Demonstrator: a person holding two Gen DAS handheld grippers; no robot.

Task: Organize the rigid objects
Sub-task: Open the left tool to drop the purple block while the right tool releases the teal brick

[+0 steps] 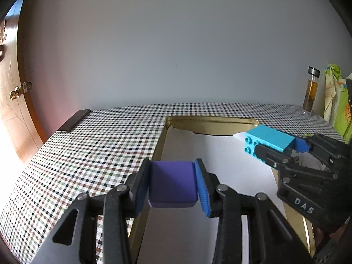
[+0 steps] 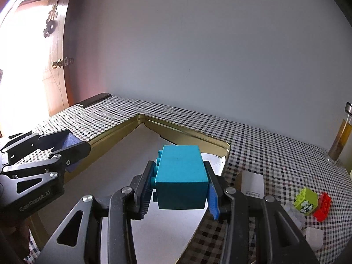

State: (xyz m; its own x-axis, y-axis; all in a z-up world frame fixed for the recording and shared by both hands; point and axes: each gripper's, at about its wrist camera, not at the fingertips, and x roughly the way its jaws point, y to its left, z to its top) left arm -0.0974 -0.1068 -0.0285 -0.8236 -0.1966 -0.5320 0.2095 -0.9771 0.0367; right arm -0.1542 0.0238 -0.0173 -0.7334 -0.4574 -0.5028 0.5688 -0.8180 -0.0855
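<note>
Between the pads of the left tongs (image 1: pixel 172 183) sits a purple block (image 1: pixel 171 182), clamped on both flanks with the jaws closed down to its width and carried clear of the surface, over the left part of the gold tray (image 1: pixel 158 147). The right tongs (image 2: pixel 179 187) grip a teal studded brick (image 2: pixel 181 178) the same way, jaws only as wide as the brick, studs facing left, above the tray's right rim. Both loads hang over the tray's pale floor, near each other but apart.

Recommended handling: lower each piece until it bears on the tray floor before releasing, keep the two tongs apart so the frames do not clash, and seat the blocks square to a tray wall.

Outstanding on the checked bench (image 2: pixel 275 154): a green brick (image 2: pixel 307 200), a red brick (image 2: pixel 322 206) and white pieces (image 2: pixel 294 214).
</note>
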